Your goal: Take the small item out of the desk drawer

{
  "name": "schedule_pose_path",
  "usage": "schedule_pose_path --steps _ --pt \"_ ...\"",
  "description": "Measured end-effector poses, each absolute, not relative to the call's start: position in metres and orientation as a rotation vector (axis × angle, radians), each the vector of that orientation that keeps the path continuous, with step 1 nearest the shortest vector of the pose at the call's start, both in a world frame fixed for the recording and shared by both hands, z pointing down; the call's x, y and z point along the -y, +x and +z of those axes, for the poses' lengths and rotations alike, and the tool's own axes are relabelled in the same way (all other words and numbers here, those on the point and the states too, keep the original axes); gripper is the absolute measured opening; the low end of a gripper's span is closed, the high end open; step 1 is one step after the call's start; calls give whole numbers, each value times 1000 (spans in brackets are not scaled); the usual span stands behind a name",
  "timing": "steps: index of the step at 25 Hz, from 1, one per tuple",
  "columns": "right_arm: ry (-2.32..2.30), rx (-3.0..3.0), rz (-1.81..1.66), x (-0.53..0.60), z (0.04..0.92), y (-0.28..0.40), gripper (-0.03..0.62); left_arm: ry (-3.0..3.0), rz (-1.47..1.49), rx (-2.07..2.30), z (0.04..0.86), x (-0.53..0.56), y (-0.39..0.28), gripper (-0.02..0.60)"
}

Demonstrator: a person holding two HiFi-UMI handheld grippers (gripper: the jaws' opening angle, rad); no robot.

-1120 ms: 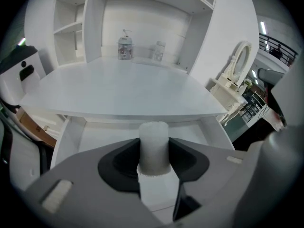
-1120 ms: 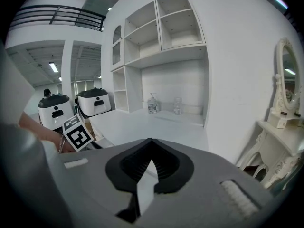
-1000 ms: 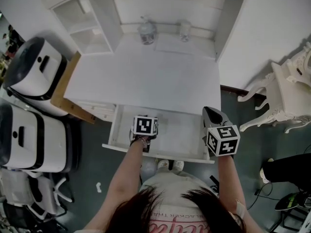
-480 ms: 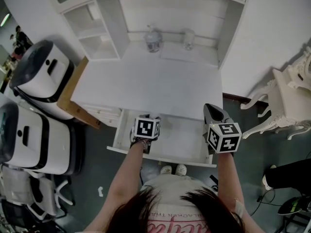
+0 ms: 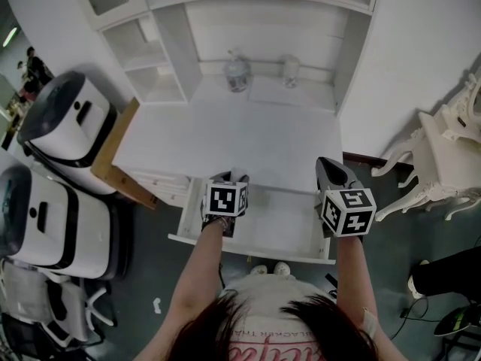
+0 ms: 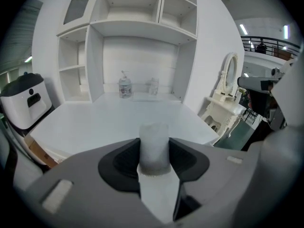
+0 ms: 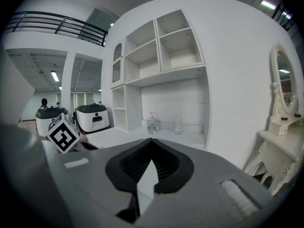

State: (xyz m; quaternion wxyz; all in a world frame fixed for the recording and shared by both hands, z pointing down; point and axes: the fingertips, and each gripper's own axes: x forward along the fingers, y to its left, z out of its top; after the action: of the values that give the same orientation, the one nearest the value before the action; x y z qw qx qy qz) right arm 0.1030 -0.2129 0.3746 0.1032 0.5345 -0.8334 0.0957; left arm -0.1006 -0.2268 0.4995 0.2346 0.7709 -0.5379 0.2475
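Observation:
My left gripper [image 6: 155,167] is shut on a small frosted white cylinder [image 6: 153,144], which stands upright between the dark pads. In the head view the left gripper [image 5: 228,180] hangs over the back of the open white drawer [image 5: 297,245], by the front edge of the white desk top [image 5: 248,141]. From its own view it is above desk height. My right gripper [image 5: 331,170] is over the drawer's right end. Seen in its own view, the right gripper [image 7: 151,161] has its jaws together with nothing between them.
Two glass jars [image 5: 236,76] [image 5: 291,70] stand at the back of the desk under open shelves. Two white-and-black machines [image 5: 64,119] and a wooden board [image 5: 113,164] are at the left. An ornate white side table [image 5: 451,156] stands at the right.
The left gripper, still holding the cylinder, has moved from over the middle of the drawer towards the desk edge. The head view has shifted; the right gripper kept its place.

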Motion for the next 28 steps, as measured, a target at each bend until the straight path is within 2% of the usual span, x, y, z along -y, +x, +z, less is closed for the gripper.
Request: schedule_pose_path --steps 28 --pt "1665 2524 13 227 294 110 3 2451 282 1770 331 259 -96 192"
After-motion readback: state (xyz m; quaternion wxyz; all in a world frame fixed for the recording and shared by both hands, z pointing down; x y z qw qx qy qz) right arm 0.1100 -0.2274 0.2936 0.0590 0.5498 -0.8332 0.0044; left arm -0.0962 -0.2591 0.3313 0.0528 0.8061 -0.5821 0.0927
